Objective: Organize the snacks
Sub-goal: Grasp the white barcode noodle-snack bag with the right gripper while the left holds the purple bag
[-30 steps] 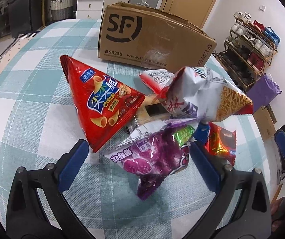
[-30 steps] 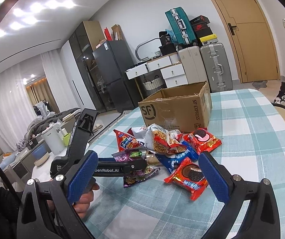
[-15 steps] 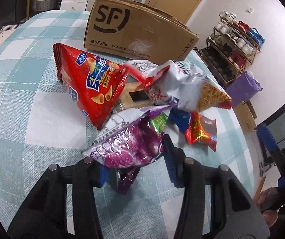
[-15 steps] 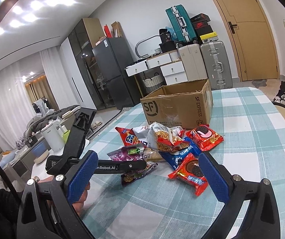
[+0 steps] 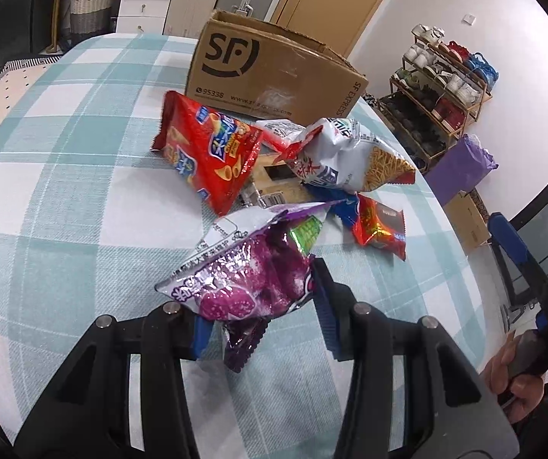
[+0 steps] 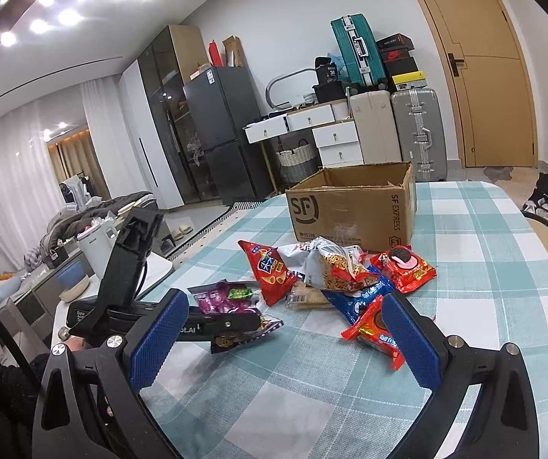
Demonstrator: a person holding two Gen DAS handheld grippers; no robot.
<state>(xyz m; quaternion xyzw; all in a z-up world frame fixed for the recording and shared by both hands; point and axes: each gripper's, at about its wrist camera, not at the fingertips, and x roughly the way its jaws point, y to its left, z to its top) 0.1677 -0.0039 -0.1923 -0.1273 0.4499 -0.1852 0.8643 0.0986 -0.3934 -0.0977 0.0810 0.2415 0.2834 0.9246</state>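
Observation:
My left gripper [image 5: 262,325] is shut on the lower end of a purple snack bag [image 5: 251,279], which tilts up off the checked tablecloth [image 5: 63,191]. From the right wrist, the same purple bag [image 6: 220,300] sits in the left gripper [image 6: 235,321] at the near left of the pile. Behind it lie a red cone-chips bag [image 5: 212,153], a silver fries bag [image 5: 350,157] and a red cookie pack [image 5: 379,225]. An open SF cardboard box [image 5: 274,72] stands beyond them. My right gripper [image 6: 285,340] hovers open and empty, just short of a red cookie pack [image 6: 377,332].
A blue cookie pack [image 6: 362,298] and a second red cookie pack [image 6: 408,267] lie at the pile's right. A hand [image 5: 515,375] holds the right gripper at the table's right edge. A shoe rack [image 5: 442,88] and suitcases [image 6: 415,130] stand off the table.
The left jaws went from wide open around the purple bag to shut on it, and the bag's end has come up off the cloth. The right gripper has shifted slightly.

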